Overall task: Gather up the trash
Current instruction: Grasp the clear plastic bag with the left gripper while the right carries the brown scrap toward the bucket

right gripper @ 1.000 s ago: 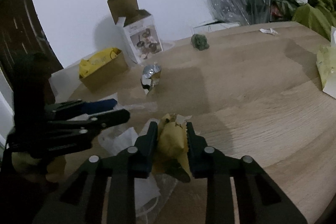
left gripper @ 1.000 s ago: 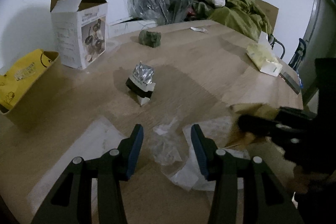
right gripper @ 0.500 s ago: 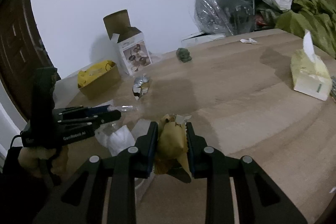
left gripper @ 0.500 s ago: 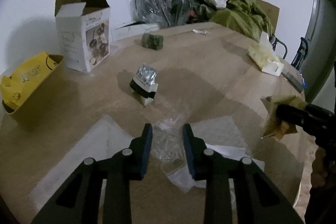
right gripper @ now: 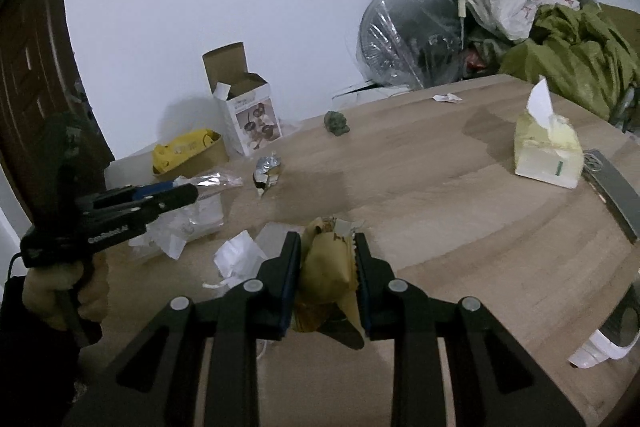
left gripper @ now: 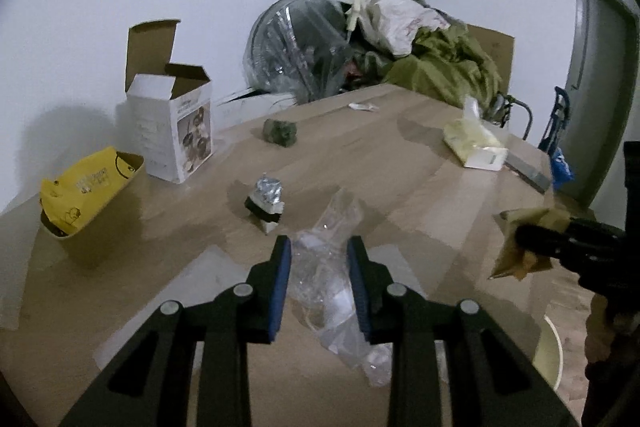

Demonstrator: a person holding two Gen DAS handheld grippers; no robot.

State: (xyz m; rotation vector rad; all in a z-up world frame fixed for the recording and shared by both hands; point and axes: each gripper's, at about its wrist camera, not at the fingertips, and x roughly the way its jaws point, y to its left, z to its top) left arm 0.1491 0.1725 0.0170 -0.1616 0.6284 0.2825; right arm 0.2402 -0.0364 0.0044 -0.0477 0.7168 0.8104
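Observation:
My left gripper [left gripper: 318, 251] is shut on a clear plastic wrapper [left gripper: 328, 279], which hangs crumpled between the blue pads above the wooden table [left gripper: 400, 179]. In the right wrist view this gripper [right gripper: 176, 193] shows at the left, held by a hand. My right gripper [right gripper: 328, 247] is shut on a crumpled brown paper wad [right gripper: 324, 267]; from the left wrist it appears at the right edge [left gripper: 524, 239]. A foil packet [left gripper: 266, 201] and a green crumpled lump [left gripper: 280, 133] lie farther back. White paper scraps [right gripper: 236, 255] lie under the grippers.
An open white box [left gripper: 176, 135] and a yellow bag in a cardboard tray [left gripper: 88, 187] stand at the left. A tissue box [right gripper: 548, 151] sits at the right. A plastic-wrapped fan [right gripper: 408, 39] and clothes are behind. A white bin rim [right gripper: 608, 347] shows below the table edge.
The left jaws closed on the clear plastic wrapper and lifted it off the table. The right gripper rose and drew back with the brown paper still in it.

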